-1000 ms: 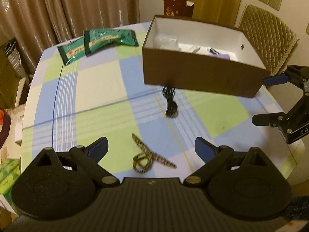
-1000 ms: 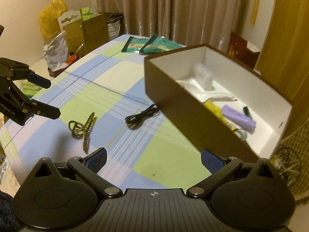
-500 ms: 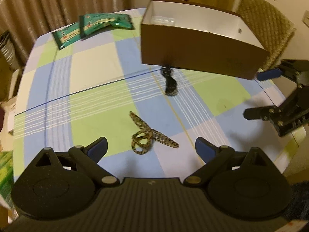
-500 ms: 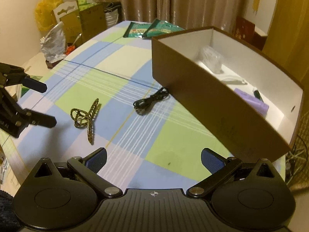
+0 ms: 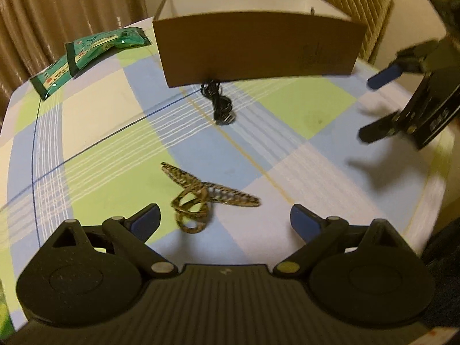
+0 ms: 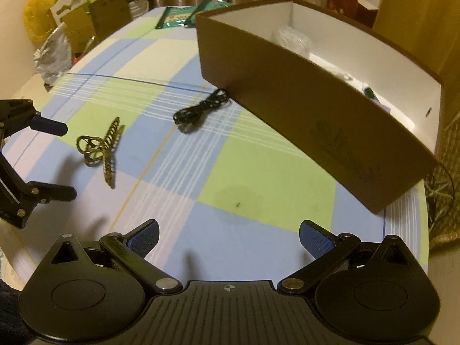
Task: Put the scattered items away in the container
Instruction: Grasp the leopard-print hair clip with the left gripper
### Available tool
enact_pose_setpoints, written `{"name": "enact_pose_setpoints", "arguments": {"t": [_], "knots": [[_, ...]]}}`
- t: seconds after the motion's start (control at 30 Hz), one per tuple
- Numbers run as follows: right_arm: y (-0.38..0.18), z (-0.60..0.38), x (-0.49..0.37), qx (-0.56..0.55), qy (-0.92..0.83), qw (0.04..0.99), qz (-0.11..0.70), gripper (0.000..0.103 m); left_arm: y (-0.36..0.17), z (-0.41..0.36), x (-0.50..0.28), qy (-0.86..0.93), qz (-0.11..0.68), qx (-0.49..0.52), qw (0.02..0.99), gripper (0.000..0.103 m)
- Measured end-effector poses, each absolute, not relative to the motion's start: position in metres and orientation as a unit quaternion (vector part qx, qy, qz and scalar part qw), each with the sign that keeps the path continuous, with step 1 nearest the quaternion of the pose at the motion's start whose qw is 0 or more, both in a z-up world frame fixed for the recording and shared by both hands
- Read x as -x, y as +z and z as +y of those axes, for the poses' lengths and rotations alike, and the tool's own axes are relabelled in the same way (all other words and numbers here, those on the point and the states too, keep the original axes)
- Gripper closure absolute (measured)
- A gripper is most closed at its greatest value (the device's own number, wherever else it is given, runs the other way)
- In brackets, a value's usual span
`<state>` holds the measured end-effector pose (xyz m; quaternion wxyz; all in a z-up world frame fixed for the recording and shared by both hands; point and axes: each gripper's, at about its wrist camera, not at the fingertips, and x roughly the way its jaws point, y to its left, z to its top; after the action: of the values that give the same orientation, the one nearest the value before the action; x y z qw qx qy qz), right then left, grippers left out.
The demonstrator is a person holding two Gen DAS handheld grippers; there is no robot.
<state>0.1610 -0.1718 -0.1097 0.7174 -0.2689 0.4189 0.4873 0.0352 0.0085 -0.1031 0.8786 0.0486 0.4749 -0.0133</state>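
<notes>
Both grippers hovered over a checked tablecloth (image 5: 95, 109), fingers spread wide and empty. The left gripper (image 5: 224, 220) was just short of a patterned hair claw (image 5: 201, 195); the right gripper (image 6: 228, 235) faced a brown box (image 6: 316, 109) with a black cable (image 6: 201, 109) beside it.

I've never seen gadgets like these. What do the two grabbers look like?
Both match: the left gripper and right gripper are black plastic with a ribbed centre, round side housings, jointed bars on silver pins, and blue textured fingertips. No cables or sleeves show.
</notes>
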Motion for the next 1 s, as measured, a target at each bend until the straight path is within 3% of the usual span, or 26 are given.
{"name": "enact_pose_setpoints", "arguments": {"t": [0.1,0.17,0.23,0.33,0.4,0.47,0.53,1.0], "knots": [[-0.113,-0.173,-0.165,0.266,0.477,0.721,0.427,0.002,-0.112,0.016,-0.041,-0.019,0.478,-0.071,0.875,0.013],[-0.114,-0.174,-0.168,0.263,0.471,0.723,0.432,0.002,-0.118,0.022,-0.046,-0.025,0.484,-0.077,0.871,0.026],[-0.115,-0.175,-0.169,0.262,0.466,0.724,0.435,0.002,-0.125,0.029,-0.051,-0.03,0.491,-0.077,0.867,0.034],[-0.117,-0.177,-0.171,0.261,0.459,0.726,0.44,0.002,-0.131,0.037,-0.056,-0.039,0.497,-0.073,0.864,0.038],[-0.118,-0.179,-0.172,0.26,0.454,0.728,0.443,0.002,-0.131,0.04,-0.057,-0.049,0.493,-0.065,0.866,0.046],[-0.119,-0.182,-0.173,0.255,0.449,0.73,0.448,0.002,-0.13,0.041,-0.058,-0.055,0.49,-0.056,0.868,0.064],[-0.12,-0.182,-0.174,0.25,0.446,0.731,0.452,0.002,-0.129,0.042,-0.059,-0.055,0.486,-0.044,0.871,0.075],[-0.13,-0.139,-0.17,0.255,0.477,0.717,0.439,0.002,-0.122,0.077,-0.039,0.091,0.465,0.04,0.88,0.076]]}}
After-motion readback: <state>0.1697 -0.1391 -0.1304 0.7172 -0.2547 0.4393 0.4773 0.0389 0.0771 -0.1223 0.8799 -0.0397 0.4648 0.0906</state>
